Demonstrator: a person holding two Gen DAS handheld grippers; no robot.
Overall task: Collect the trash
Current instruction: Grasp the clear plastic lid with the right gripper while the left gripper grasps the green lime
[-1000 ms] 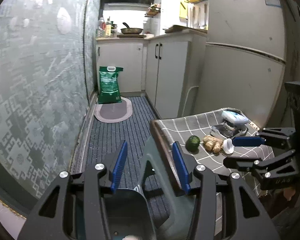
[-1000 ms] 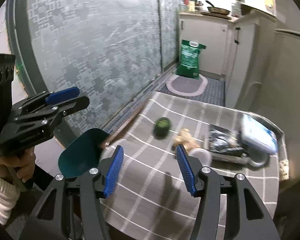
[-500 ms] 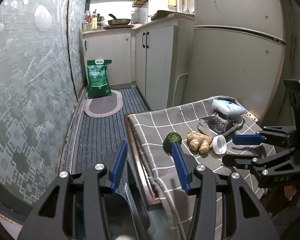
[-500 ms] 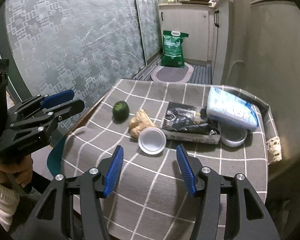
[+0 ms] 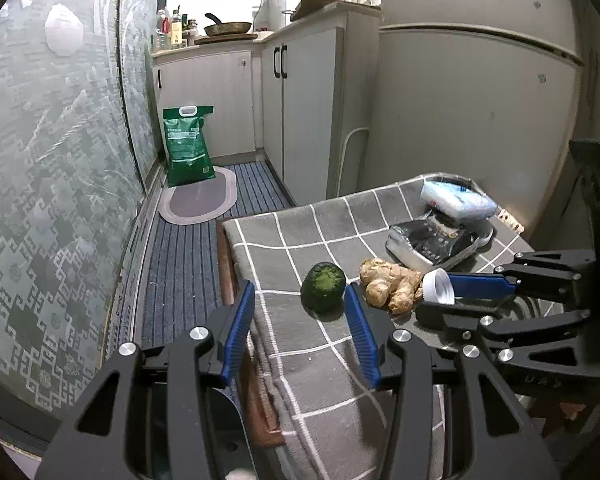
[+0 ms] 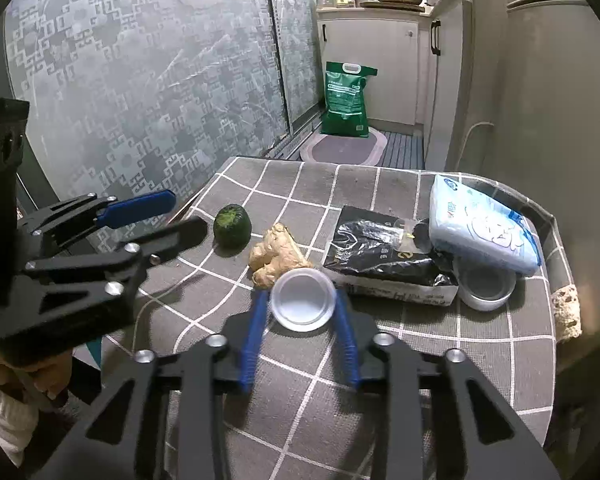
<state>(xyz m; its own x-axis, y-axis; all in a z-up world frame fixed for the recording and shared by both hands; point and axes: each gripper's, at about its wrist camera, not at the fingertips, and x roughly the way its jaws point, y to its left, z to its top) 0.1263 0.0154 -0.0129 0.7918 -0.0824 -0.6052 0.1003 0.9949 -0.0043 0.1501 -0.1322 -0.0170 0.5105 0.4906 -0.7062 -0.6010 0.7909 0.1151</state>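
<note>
Here: small table [image 6: 440, 364] under grey checked cloth [image 6: 300, 184], beside patterned glass door [image 6: 140, 80]. At far right corner, blue-white tissue pack [image 6: 480, 224] leans over black packet [image 6: 384, 252] and metal bowl [image 6: 486, 288]. Mid-table: ginger root [image 6: 276, 256]; green round fruit [image 6: 232, 226] nearer left edge. White plastic cup [image 6: 302, 300] on its side, touching ginger. Right gripper [image 6: 302, 312]: jaws just been closing, cup between them, pads pressed on both sides of rim. Left gripper [image 5: 300, 320] at left edge, jaws apart, nothing between them, fruit just ahead.

Both wrist views overlook the checked tablecloth [image 5: 312, 224] closely.
</note>
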